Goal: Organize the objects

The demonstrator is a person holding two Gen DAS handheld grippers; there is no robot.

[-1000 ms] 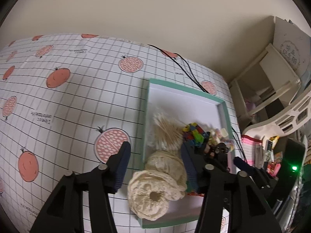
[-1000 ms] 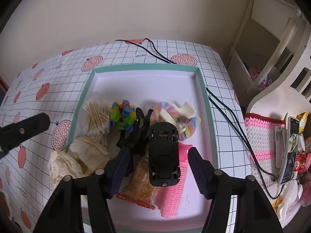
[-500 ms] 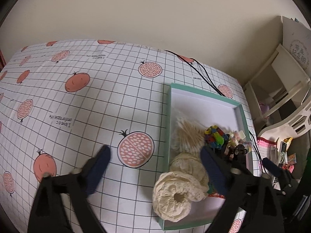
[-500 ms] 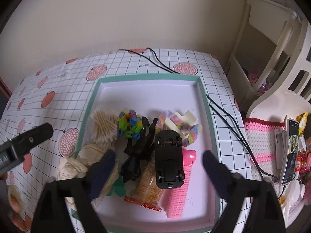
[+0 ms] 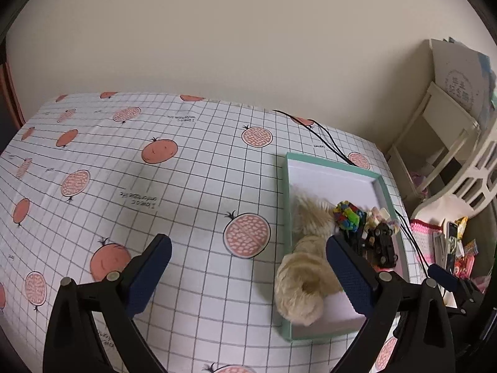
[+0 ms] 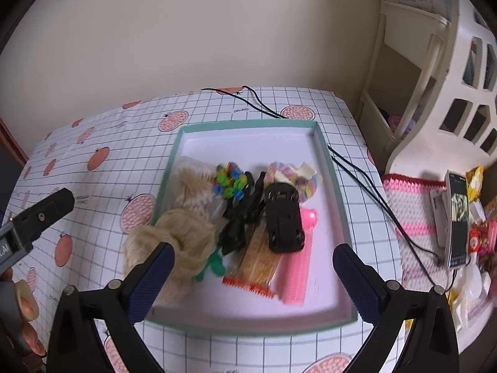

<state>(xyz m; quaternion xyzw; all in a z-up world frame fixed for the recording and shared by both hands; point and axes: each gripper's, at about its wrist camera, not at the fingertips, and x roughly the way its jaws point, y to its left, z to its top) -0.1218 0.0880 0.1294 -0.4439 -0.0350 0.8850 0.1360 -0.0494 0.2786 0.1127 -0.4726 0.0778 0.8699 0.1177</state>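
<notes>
A shallow green box with a white inside sits on the table, which wears a white checked cloth with round pink fruit pictures. The box is near the table's right end, close to the wall.

Many small things lie together in the middle and left part of the box. A black toy car rests on top of a pink plastic hair roller. Beside them is a flat brown comb with an orange toothed edge. A black hair clip lies to the left of the car. A bunch of bright little building pieces and a pastel fluffy hair tie with a cream clip sit farther back. A pile of cotton swabs is at the left side of the box. A cream lace scrunchie hangs half over the left wall of the box.

The left tool is wide open with nothing in it. It hangs over the cloth, with its right finger in front of the scrunchie.

The right tool is wide open and empty too. It hangs above the near end of the box.

Black cables run over the table beside the box. A phone stands to the right, off the table.
</notes>
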